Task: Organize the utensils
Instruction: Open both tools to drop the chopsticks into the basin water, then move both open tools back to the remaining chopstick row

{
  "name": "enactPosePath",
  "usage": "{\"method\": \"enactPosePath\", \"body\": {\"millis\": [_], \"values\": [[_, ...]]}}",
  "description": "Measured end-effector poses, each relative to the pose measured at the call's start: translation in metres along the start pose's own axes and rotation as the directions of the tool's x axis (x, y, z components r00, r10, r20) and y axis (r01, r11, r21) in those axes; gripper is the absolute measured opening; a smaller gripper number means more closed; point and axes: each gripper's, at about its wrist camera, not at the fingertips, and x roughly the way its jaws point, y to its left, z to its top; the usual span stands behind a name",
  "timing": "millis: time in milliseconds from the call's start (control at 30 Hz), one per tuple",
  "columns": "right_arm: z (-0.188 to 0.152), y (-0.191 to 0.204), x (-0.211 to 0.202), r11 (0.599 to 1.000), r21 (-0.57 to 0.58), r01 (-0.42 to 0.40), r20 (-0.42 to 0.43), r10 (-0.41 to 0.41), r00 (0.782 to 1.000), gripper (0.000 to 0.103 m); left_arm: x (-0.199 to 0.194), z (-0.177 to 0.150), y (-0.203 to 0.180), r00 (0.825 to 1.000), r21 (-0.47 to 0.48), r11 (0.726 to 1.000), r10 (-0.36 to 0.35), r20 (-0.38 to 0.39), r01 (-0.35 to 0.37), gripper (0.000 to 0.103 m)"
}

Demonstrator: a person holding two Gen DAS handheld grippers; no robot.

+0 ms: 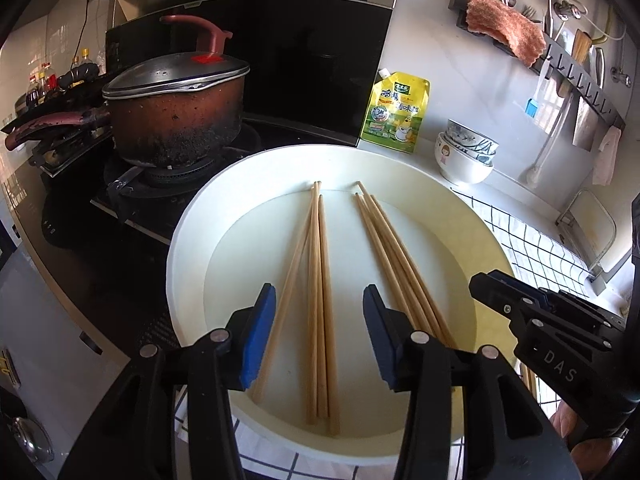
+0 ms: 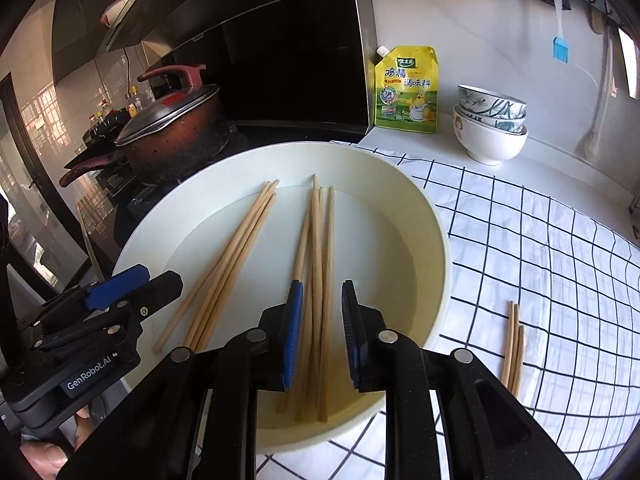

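A white round basin (image 1: 188, 224) (image 2: 438, 240) holds two bundles of wooden chopsticks lying side by side. My left gripper (image 1: 320, 320) hovers open over the left bundle (image 1: 320, 264) (image 2: 232, 256), its blue pads well clear of the sticks on both sides. My right gripper (image 2: 322, 320) stands narrowly open around the right bundle (image 2: 320, 240) (image 1: 394, 256); the sticks lie between its pads with a gap showing on the right. Each gripper shows at the edge of the other's view. A few more chopsticks (image 2: 514, 340) lie on the checked cloth (image 2: 540, 248) right of the basin.
A scorched pot (image 1: 176, 120) with a lid sits on the stove left of the basin. Behind the basin stand a yellow seasoning pouch (image 1: 396, 116) and stacked bowls (image 1: 466, 152). A wall rack (image 1: 560, 68) with hooks carries an orange cloth and utensils.
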Motion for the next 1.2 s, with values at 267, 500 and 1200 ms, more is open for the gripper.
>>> {"method": "enactPosePath", "body": {"millis": [267, 500, 1200], "values": [[-0.012, -0.007, -0.024, 1.000, 0.017, 0.002, 0.027, -0.003, 1.000, 0.019, -0.015, -0.011, -0.014, 1.000, 0.016, 1.000, -0.007, -0.001, 0.007, 0.045], [-0.025, -0.013, -0.041, 1.000, 0.027, 0.006, 0.044, -0.007, 0.999, 0.019, -0.028, -0.021, -0.031, 1.000, 0.044, 0.999, -0.009, 0.004, 0.009, 0.046], [-0.083, -0.089, -0.090, 0.988, 0.105, 0.110, 0.051, -0.116, 0.992, 0.024, -0.049, -0.052, -0.111, 0.995, 0.149, 0.984, -0.093, -0.025, 0.096, 0.055]]}}
